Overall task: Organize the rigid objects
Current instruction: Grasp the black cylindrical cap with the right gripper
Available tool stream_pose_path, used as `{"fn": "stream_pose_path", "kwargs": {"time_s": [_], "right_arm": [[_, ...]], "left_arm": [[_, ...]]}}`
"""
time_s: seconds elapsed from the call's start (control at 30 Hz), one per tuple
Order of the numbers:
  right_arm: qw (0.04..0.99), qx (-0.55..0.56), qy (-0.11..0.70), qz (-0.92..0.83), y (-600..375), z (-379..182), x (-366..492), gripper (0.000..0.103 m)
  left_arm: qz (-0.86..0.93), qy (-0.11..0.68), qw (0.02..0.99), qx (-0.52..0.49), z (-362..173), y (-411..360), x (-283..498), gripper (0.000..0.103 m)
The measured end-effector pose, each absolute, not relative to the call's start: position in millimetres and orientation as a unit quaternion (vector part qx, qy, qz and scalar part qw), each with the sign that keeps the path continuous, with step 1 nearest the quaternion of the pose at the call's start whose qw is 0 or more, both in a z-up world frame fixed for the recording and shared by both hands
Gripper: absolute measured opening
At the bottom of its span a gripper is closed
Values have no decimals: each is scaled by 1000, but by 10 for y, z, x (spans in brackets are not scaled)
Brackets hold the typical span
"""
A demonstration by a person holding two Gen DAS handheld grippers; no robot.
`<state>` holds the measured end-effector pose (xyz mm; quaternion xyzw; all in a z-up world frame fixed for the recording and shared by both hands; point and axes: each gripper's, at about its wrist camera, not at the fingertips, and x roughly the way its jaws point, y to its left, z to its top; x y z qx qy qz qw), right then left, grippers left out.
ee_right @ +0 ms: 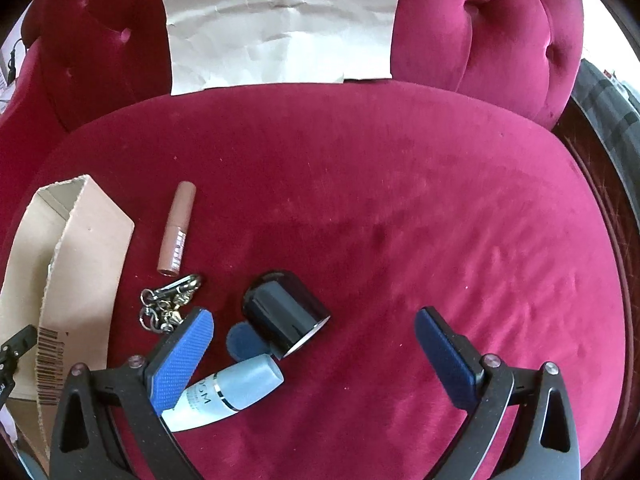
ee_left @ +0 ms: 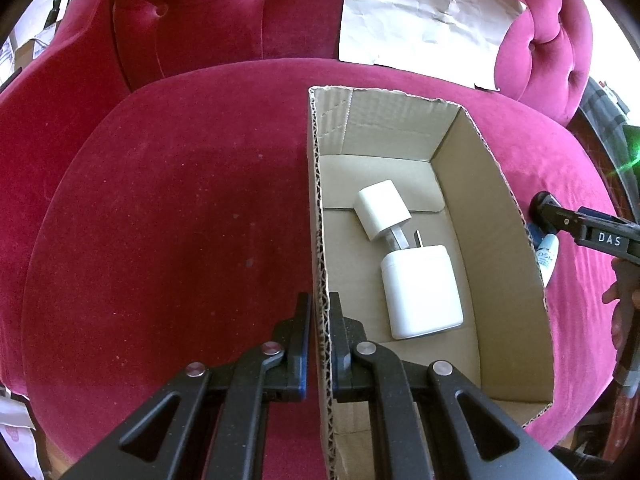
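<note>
My left gripper (ee_left: 320,308) is shut on the left wall of an open cardboard box (ee_left: 500,216) that stands on a red velvet seat. Two white plug adapters, a small one (ee_left: 382,208) and a larger one (ee_left: 420,292), lie inside it. In the right wrist view my right gripper (ee_right: 314,320) hangs open just above the seat, right of the box (ee_right: 88,248). Between and below its fingers lie a black glossy cylinder (ee_right: 284,316), a light blue tube (ee_right: 228,392) and a small dark blue piece (ee_right: 242,340). Its left pad partly covers the tube.
A pink lip gloss tube (ee_right: 176,228) and a metal keychain (ee_right: 168,304) lie between the box and the black cylinder. A creased paper sheet (ee_right: 280,28) leans on the tufted backrest (ee_right: 500,32). A dark wooden edge (ee_right: 600,200) borders the seat on the right.
</note>
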<state>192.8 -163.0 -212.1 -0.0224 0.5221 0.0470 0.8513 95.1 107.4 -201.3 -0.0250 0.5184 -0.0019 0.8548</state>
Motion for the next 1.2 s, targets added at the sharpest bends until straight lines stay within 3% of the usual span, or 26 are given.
{"fn": "stream_pose_path", "kwargs": {"time_s": [0.37,0.47,0.6,1.2], "right_arm": [[848,-11,527,56,-1610,-2192,1941,102],[848,-1,526,61,-1615,-2190,1942,97],[843,17,532,76,-1595,-2217,1945,53],[858,9,510,66,-1576,-2060,1880,53]], "left_arm": [[0,519,854,-24,-2026,1036,951,7],[0,519,855,-25,-2024,1039,953,7],[0,520,854,-25,-2032,1043,951,7],[-1,520,854,-27,-2040,1041,949,5]]}}
